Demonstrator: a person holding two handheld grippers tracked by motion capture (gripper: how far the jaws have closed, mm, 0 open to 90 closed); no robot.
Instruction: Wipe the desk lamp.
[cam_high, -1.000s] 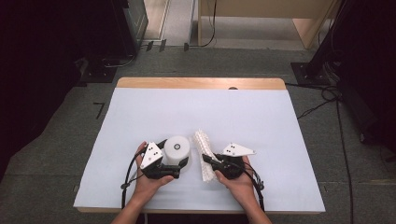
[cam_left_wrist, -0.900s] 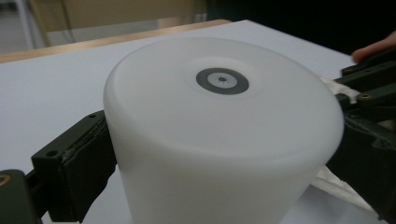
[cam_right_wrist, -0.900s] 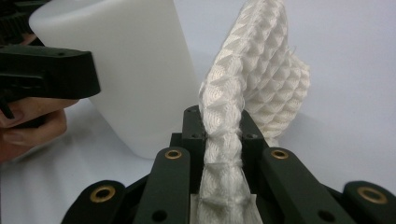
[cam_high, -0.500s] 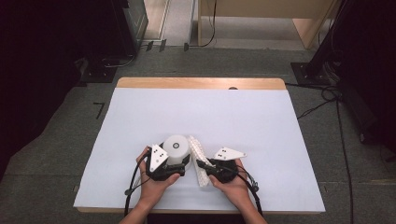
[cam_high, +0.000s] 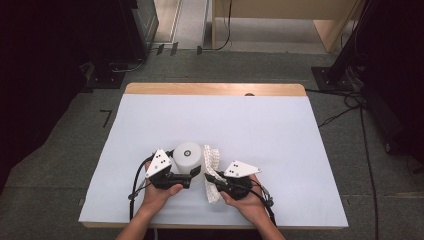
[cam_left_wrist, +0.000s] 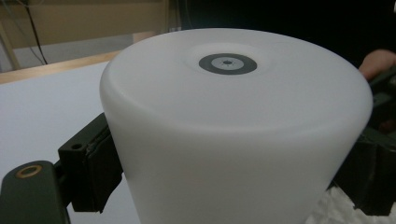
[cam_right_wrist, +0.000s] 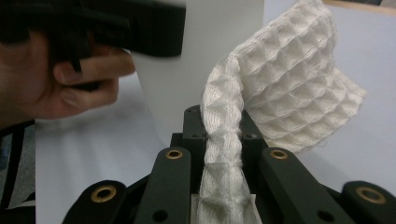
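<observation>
A white frosted cylinder (cam_high: 187, 155) with a grey ring mark on its top (cam_left_wrist: 227, 63) stands upright near the table's front edge. My left gripper (cam_high: 191, 175) is shut on its side, a black jaw pressed on either flank in the left gripper view (cam_left_wrist: 229, 186). Just to its right, my right gripper (cam_high: 214, 179) is shut on a white waffle-weave cloth (cam_high: 211, 162). In the right gripper view the cloth (cam_right_wrist: 285, 93) rises bunched from between the jaws (cam_right_wrist: 223, 135) and fans out beside the cylinder's wall (cam_right_wrist: 205, 56). I cannot tell whether cloth and cylinder touch.
The table (cam_high: 280, 130) has a white cover and a wooden strip along its far edge (cam_high: 215, 89). Both hands work close to the near edge. Dark equipment and cables (cam_high: 350, 107) lie on the floor around the table.
My right gripper has shifted slightly left and nearer with the cloth, bringing it closer to the cylinder. The cylinder and my left gripper have stayed in place.
</observation>
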